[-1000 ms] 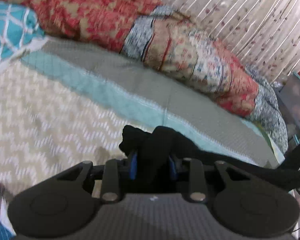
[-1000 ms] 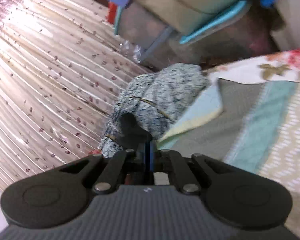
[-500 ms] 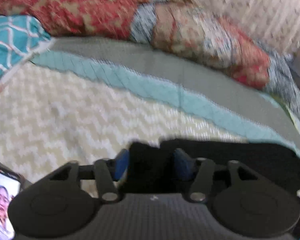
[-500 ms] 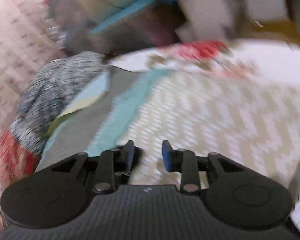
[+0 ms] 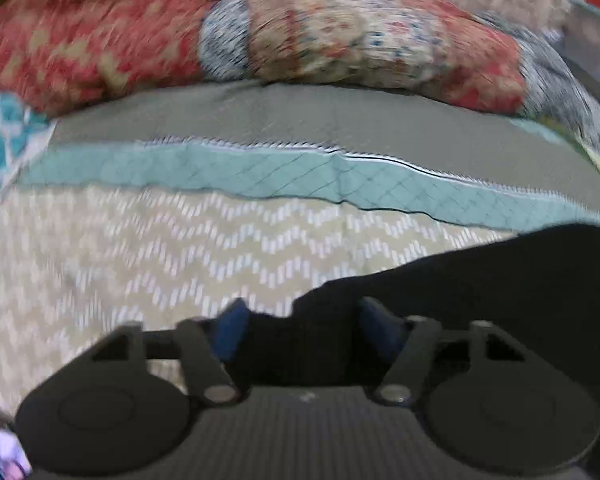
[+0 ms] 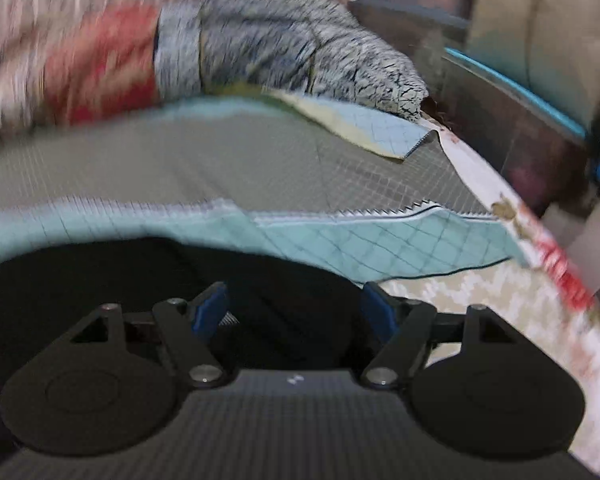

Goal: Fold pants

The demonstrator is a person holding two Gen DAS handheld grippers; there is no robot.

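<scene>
Bedspread (image 5: 180, 240) lies bare beyond the black pants (image 5: 500, 280); left hand-held gripper (image 5: 304, 320) and right hand-held gripper (image 6: 292, 304) gape apart.

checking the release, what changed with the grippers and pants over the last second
Both grippers let go: the left gripper and right gripper, shut on bunched black pants a second ago, now stand open over the cloth lying on the bedspread. Bedding unchanged.
</scene>
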